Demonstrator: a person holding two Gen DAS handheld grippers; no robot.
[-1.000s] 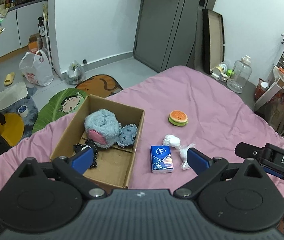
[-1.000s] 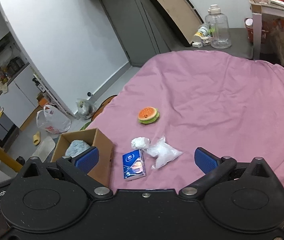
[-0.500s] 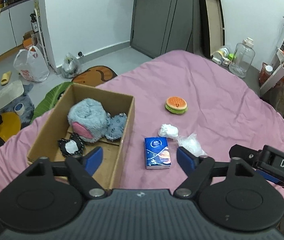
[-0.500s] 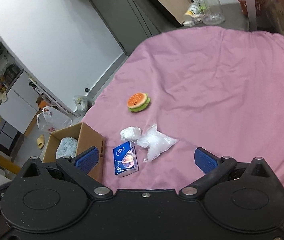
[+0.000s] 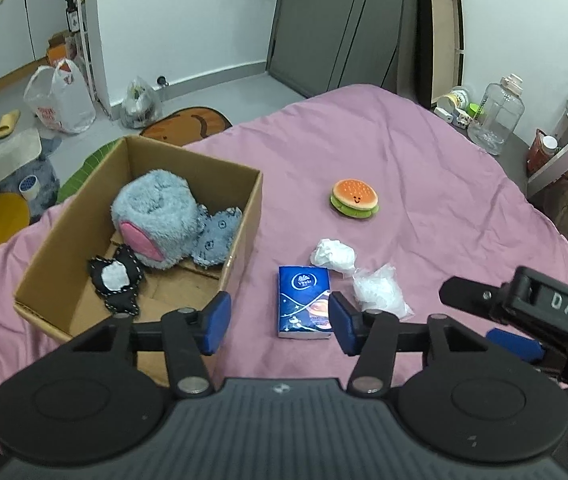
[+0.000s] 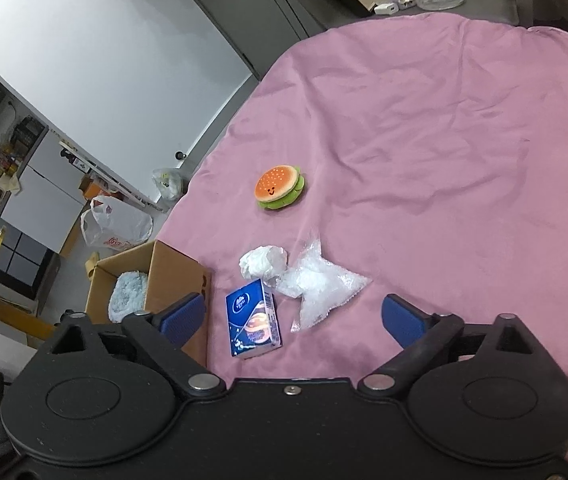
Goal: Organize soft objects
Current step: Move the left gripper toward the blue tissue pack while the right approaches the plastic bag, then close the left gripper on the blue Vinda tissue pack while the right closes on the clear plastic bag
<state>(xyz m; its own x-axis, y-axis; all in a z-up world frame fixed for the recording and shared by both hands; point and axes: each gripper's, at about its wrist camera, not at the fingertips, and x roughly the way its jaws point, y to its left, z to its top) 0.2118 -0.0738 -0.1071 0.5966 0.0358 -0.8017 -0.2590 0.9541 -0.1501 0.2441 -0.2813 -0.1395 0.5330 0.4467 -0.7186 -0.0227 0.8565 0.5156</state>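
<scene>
A cardboard box (image 5: 244, 216) on the pink bed holds a grey-blue plush (image 5: 156, 212), a small blue-grey plush (image 5: 216, 240) and a black-and-white fabric piece (image 5: 118, 280). To its right lie a blue tissue pack (image 5: 303, 306), a crumpled white wad (image 5: 333, 254), a clear plastic bag (image 5: 379, 294) and a burger plush (image 5: 354, 197). My left gripper (image 5: 278, 324) is open, above the tissue pack's near end. My right gripper (image 6: 293, 322) is open and empty, near the tissue pack (image 6: 252, 324) and the bag (image 6: 319, 288); the burger plush (image 6: 280, 187) lies farther off.
The pink bedspread (image 5: 423, 184) spreads wide to the right and far side. Beyond the bed are a large water jug (image 5: 493, 114), a leaning board (image 5: 439, 40), plastic bags on the floor (image 5: 60, 100) and a shelf at the right (image 5: 563, 152).
My left gripper has moved forward and right, from over the box toward the tissue pack, its jaws narrower. My right gripper has tilted and moved closer to the tissue pack and bag.
</scene>
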